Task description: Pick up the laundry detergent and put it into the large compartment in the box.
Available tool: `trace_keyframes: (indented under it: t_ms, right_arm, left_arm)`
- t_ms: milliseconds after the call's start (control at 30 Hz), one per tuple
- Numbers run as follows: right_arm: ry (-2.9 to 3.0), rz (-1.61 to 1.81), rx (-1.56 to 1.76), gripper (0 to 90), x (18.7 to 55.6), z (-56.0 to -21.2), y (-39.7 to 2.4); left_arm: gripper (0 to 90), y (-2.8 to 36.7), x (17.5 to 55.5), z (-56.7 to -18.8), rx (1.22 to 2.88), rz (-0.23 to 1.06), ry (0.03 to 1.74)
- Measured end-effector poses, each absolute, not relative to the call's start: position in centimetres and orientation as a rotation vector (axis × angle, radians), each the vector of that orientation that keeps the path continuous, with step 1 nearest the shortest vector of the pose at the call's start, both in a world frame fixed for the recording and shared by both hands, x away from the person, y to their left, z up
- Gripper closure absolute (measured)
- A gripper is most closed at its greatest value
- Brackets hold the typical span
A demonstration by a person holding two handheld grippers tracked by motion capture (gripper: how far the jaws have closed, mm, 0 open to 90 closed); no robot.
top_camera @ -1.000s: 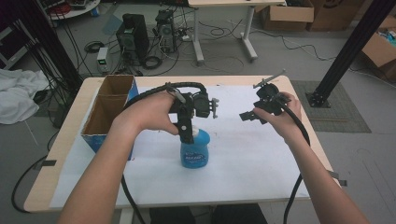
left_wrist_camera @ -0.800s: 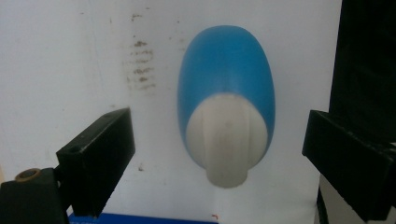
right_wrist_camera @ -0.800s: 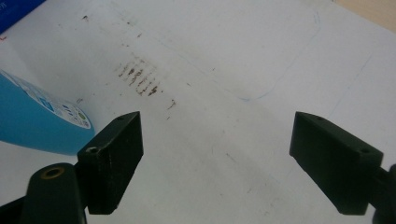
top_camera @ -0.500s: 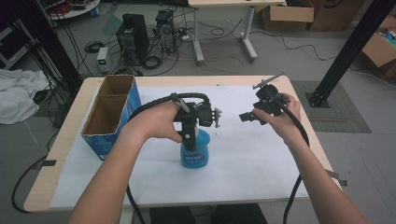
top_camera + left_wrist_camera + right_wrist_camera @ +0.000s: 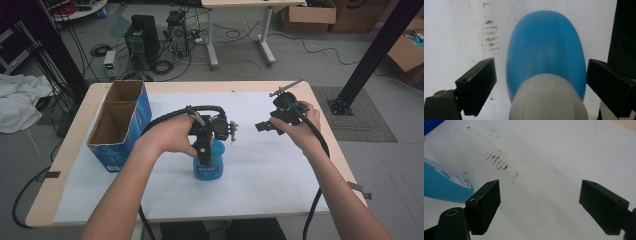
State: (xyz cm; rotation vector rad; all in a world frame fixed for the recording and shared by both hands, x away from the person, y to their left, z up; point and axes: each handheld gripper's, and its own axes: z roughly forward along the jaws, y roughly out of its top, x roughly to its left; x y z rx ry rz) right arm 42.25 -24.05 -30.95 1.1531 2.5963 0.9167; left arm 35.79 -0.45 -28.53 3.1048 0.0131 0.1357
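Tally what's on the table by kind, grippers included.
Blue bottle: 1
Blue cardboard box: 1
White paper sheet: 1
Grippers: 2, left gripper with jaws open around the bottle, right gripper open over the sheet
Total: 5

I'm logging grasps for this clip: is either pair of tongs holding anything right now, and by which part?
Nothing is held. The left tongs stand open around the blue bottle near its white cap, both jaws clear of it. The right tongs are open over bare paper.
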Motion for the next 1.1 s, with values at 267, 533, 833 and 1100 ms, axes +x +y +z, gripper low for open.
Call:
trace_keyframes:
  t_ms: [267, 533, 833, 1100]
  right_arm:
    - [2.594, 0.918, 1.155, 17.2, 42.26, -31.01, -23.96]
    - [2.598, 0.919, 1.154, 17.2, 42.27, -31.12, -23.99]
    - [2.598, 0.919, 1.155, 17.2, 42.30, -31.14, -23.95]
    - [2.600, 0.921, 1.156, 17.1, 42.30, -31.24, -24.00]
  left_arm:
    - [14.6, -0.49, 35.79, -28.81, 3.107, 0.116, 0.017]
    - [16.2, -0.55, 35.78, -28.91, 3.114, 0.127, 0.024]
    - [20.1, -0.78, 35.79, -29.05, 3.122, 0.121, 0.021]
    - [23.0, -0.86, 35.81, -29.20, 3.129, 0.119, 0.019]
